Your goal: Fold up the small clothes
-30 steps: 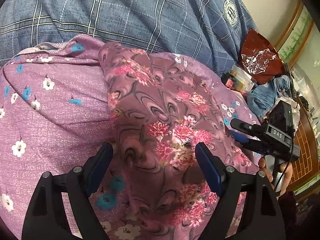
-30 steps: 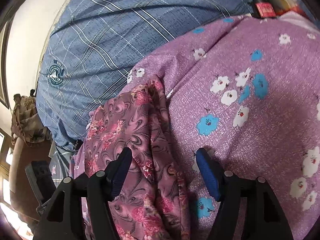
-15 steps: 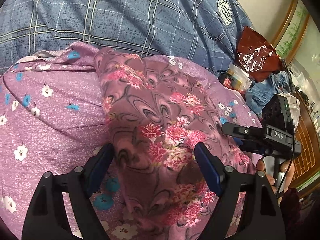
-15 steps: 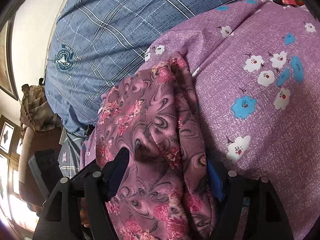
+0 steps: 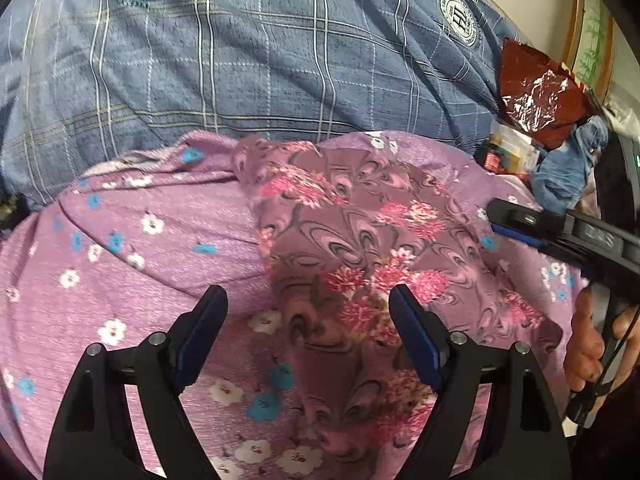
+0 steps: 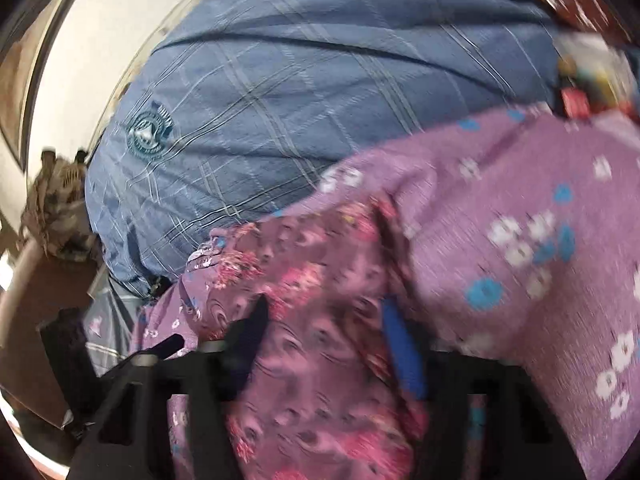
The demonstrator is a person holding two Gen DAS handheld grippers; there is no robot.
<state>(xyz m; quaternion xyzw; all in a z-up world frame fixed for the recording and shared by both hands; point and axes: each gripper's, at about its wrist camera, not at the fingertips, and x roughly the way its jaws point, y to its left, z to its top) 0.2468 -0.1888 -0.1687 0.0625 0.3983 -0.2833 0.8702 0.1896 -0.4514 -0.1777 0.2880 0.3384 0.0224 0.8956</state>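
While the left gripper (image 5: 308, 322) hangs wide open over the cloth, the right gripper (image 6: 324, 340) has just been closing, its pads now pinching a bunched fold of the rose-print garment (image 5: 360, 248). That garment lies on a lilac flowered sheet (image 5: 132, 264), its long axis running from the grippers toward the blue plaid blanket (image 5: 248, 64) at the far edge.

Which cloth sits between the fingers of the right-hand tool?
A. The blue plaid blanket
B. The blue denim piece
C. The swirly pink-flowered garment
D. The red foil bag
C: in the right wrist view the right gripper has the swirl-and-rose garment bunched between its narrowed fingers, which have just been closing; the blue plaid blanket lies well behind it.
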